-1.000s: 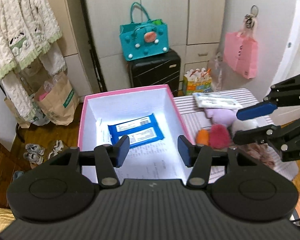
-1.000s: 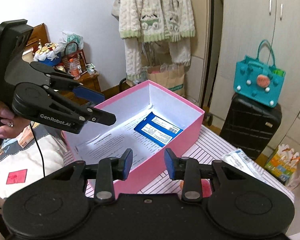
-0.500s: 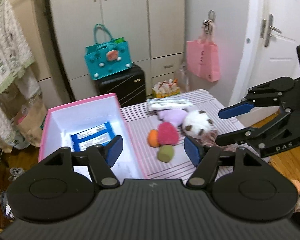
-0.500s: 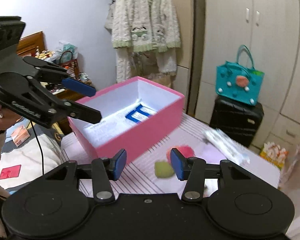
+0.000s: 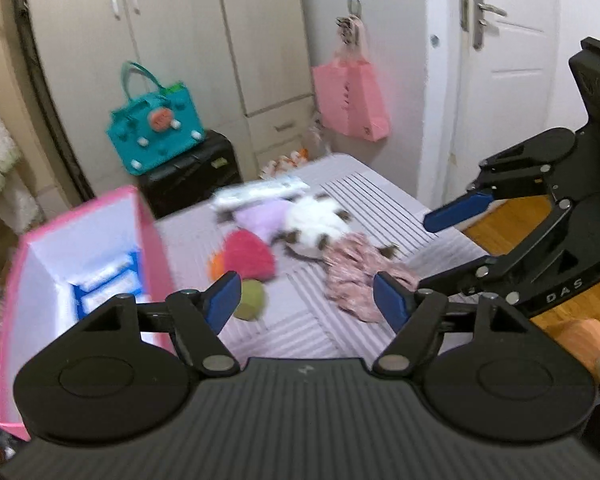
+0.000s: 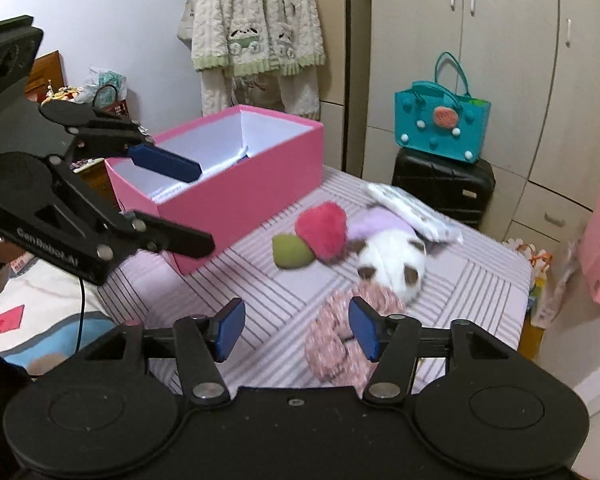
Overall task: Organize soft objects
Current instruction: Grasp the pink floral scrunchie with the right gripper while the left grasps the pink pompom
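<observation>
Striped table (image 6: pixel 480 280) carries soft toys heaped beside the pink box (image 6: pixel 236 196), so the left gripper (image 5: pixel 304 300) and right gripper (image 6: pixel 296 332), both empty, are spreading their jaws toward that heap.

The pink box (image 6: pixel 236 196) looks like smooth matt cardboard with a white paper lining. On the striped cloth table cover (image 6: pixel 480 292) the panda toy (image 6: pixel 392 264) and red plush (image 6: pixel 324 228) are fuzzy; the speckled pink cloth (image 6: pixel 336 344) looks nubbly. The black suitcase (image 6: pixel 440 184) is ribbed plastic.
</observation>
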Motion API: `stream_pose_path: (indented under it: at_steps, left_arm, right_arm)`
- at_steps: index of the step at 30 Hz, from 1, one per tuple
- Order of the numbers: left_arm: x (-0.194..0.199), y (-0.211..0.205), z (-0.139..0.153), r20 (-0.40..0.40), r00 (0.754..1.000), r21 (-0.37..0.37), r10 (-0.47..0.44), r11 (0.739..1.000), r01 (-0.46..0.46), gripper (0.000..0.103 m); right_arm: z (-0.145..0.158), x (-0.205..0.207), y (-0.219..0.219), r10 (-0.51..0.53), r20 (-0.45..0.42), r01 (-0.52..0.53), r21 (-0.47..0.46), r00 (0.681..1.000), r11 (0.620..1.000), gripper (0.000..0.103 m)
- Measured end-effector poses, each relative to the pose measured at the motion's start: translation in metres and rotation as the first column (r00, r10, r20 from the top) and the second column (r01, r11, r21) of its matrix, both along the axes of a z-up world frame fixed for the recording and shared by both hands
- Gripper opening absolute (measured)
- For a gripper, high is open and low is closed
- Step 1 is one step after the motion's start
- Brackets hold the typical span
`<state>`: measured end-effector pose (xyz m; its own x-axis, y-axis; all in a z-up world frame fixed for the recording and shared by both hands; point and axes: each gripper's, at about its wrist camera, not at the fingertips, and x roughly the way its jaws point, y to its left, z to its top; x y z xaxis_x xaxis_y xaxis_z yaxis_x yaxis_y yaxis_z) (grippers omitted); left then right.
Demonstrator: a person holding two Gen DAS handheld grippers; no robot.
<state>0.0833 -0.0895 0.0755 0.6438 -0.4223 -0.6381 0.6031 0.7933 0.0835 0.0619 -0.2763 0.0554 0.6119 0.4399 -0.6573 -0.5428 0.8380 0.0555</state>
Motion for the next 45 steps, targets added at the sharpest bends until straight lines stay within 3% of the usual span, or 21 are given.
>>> stream_pose_path:
  at_steps: [3,9,14,17,20,22,26,30,34,36,39,41,43,45]
  left_arm:
    - [0.006,-0.006,-0.016,-0.065,0.998,-0.043,-0.004,0.999,0.001,0.074]
    - [0.031,-0.006,-0.046,-0.101,0.993,-0.096,0.064,0.993,-0.074,0.076]
    - [0.055,-0.012,-0.064,-0.051,0.991,-0.116,0.121,0.985,-0.127,0.076]
    - [0.068,-0.018,-0.071,0.014,0.988,-0.108,0.152,0.983,-0.15,0.077]
    - [0.084,-0.023,-0.078,0.021,0.983,-0.098,0.18,0.979,-0.177,0.077]
    - [0.094,-0.027,-0.083,0.023,0.98,-0.09,0.199,0.976,-0.196,0.077]
    - [0.107,-0.038,-0.092,0.117,0.962,-0.019,0.248,0.969,-0.248,0.077]
    - [0.128,-0.04,-0.097,0.061,0.963,-0.03,0.262,0.965,-0.261,0.077]
    - [0.133,-0.039,-0.104,0.035,0.961,-0.017,0.276,0.961,-0.275,0.077]
    - [0.133,-0.04,-0.108,0.023,0.962,0.021,0.274,0.961,-0.274,0.077]
    - [0.132,-0.039,-0.109,0.024,0.958,0.012,0.286,0.958,-0.287,0.077]
    - [0.131,-0.036,-0.109,0.026,0.957,-0.01,0.288,0.958,-0.288,0.076]
    - [0.131,-0.035,-0.109,0.028,0.957,-0.027,0.289,0.957,-0.288,0.064]
    - [0.132,-0.032,-0.109,0.014,0.953,-0.033,0.302,0.953,-0.301,0.048]
  right_arm:
    - [-0.02,-0.002,-0.008,-0.018,-0.019,0.018,0.022,1.0,1.0,0.065]
    - [-0.064,-0.004,-0.017,-0.089,0.025,0.088,0.039,0.996,0.995,0.065]
    - [-0.094,0.002,-0.015,-0.161,0.064,0.158,0.058,0.985,0.986,0.069]
    - [-0.104,0.004,-0.008,-0.186,0.107,0.18,0.058,0.977,0.982,0.075]
    - [-0.111,0.008,-0.003,-0.211,0.132,0.203,0.068,0.969,0.977,0.086]
    - [-0.114,0.011,0.002,-0.221,0.146,0.214,0.061,0.964,0.975,0.087]
    - [-0.117,0.017,0.012,-0.221,0.16,0.217,0.042,0.962,0.975,0.087]
    - [-0.123,0.028,0.02,-0.221,0.148,0.221,0.017,0.964,0.975,0.087]
    - [-0.127,0.033,0.014,-0.277,0.119,0.268,0.089,0.953,0.959,0.087]
    - [-0.127,0.031,0.011,-0.308,0.117,0.295,0.113,0.944,0.949,0.085]
    - [-0.127,0.026,0.004,-0.358,0.123,0.34,0.146,0.926,0.929,0.068]
    - [-0.128,0.024,0.0,-0.378,0.125,0.358,0.159,0.917,0.92,0.044]
    - [-0.13,0.023,-0.002,-0.397,0.134,0.376,0.156,0.908,0.913,0.032]
    - [-0.13,0.02,-0.001,-0.398,0.146,0.379,0.141,0.906,0.914,0.028]
